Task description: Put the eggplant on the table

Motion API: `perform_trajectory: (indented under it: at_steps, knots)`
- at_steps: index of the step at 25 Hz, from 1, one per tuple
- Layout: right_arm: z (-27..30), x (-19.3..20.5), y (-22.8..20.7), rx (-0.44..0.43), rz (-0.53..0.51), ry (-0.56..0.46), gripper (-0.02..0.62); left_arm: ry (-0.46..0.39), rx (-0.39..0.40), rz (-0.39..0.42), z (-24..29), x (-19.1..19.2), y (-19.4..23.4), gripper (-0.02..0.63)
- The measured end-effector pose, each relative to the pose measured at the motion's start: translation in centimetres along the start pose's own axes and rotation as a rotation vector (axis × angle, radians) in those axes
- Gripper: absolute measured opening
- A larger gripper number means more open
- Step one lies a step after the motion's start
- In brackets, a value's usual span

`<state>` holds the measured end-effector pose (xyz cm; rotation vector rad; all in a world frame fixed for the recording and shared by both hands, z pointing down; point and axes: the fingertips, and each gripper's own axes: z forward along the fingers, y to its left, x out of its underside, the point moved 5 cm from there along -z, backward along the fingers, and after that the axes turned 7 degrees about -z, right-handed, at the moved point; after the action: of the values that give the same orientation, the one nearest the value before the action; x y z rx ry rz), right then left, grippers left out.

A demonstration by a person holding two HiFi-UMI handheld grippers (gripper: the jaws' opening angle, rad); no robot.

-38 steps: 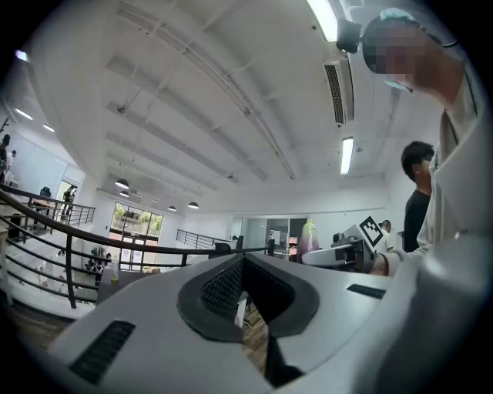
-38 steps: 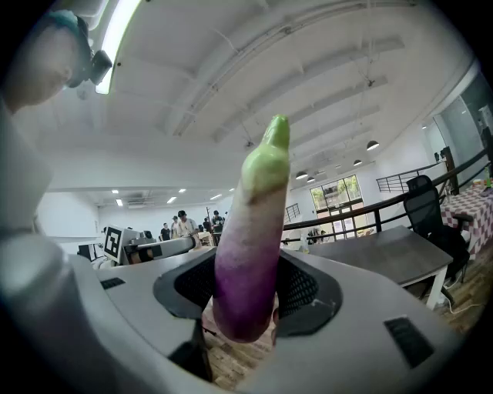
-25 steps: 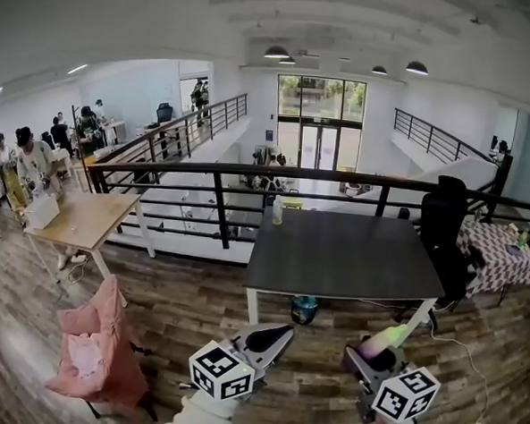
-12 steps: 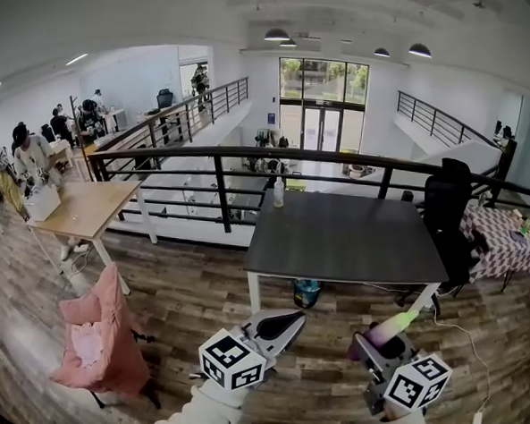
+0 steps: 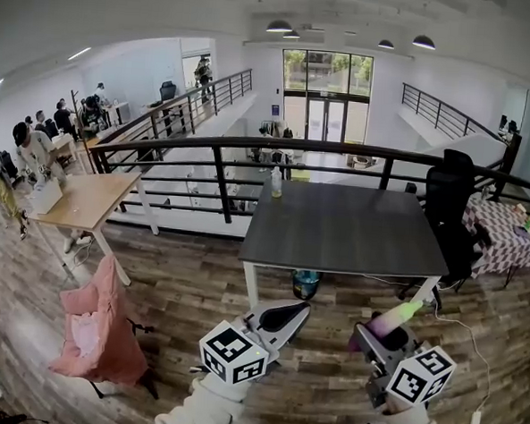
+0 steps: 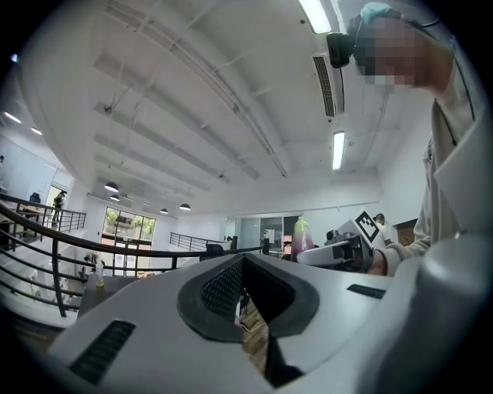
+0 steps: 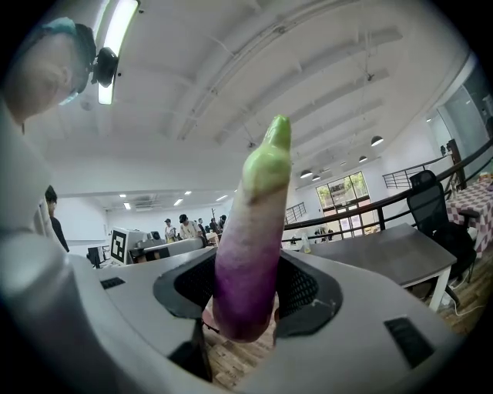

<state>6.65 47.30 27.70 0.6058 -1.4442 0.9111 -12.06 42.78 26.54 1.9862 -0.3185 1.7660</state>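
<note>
Head view: right gripper (image 5: 374,337) clenches eggplant (image 5: 395,318), short of table (image 5: 344,238) near edge; left gripper (image 5: 287,316) closed, empty.

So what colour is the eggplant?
The eggplant is purple below, fading to white, with a pale green tip; best in the right gripper view.
</note>
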Motion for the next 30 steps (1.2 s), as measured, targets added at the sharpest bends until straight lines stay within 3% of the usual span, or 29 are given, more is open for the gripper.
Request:
perform_trajectory:
  at_steps: [14,30]
  knots:
    - [0.0,0.3,-3.0,-0.054,0.002,-0.006,0.219,0.026,-0.024,-0.006,1.9,1.1,-0.7,0.002]
    - [6.9,-1.1,-8.1,-0.031,-0.007,0.032,0.219,0.013,-0.024,-0.023,6.5,0.2,8.3,0.002]
